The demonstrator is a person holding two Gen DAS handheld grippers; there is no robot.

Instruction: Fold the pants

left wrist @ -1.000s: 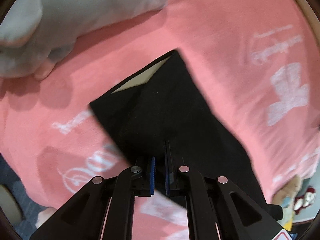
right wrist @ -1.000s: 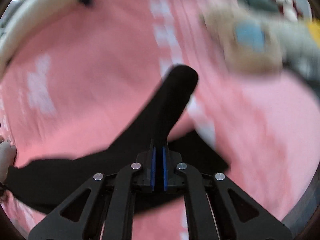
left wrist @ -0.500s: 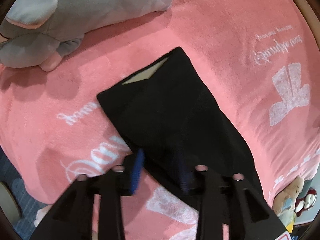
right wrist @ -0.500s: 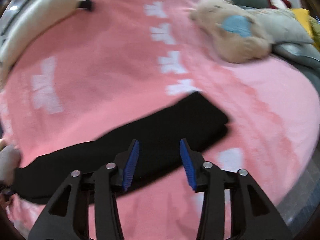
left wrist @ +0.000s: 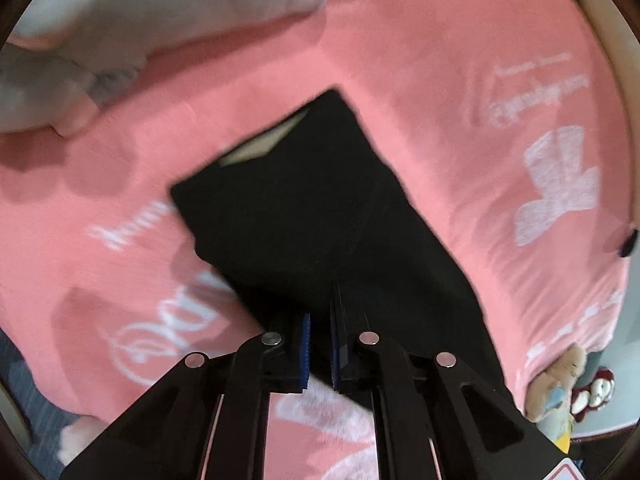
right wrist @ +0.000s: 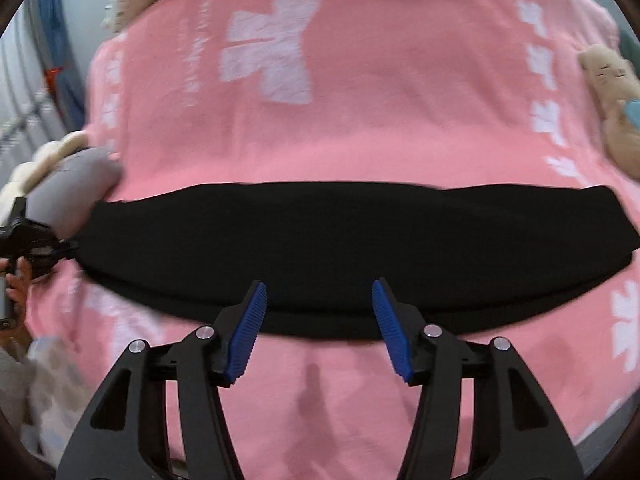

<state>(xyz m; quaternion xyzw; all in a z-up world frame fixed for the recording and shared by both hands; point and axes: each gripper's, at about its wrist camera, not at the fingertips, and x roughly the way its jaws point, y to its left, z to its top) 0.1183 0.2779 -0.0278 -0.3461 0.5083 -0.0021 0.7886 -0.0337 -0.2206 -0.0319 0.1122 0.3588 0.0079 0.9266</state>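
Long black fabric pants [right wrist: 320,240] lay crosswise ahead of the right gripper [right wrist: 318,328], jaws wide. Left gripper [left wrist: 319,346], jaws narrow, pinched their waist-end edge.

Matt black cloth pants [right wrist: 320,236], seemingly smooth

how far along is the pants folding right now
Done: the black pants lie on the pink blanket as one long flat band with a doubled near edge, so the legs look folded together lengthwise. In hand: the left gripper is nearly closed over the fabric near the waist end; the right gripper is open, holding nothing. Left: folding the long band across into a compact stack.
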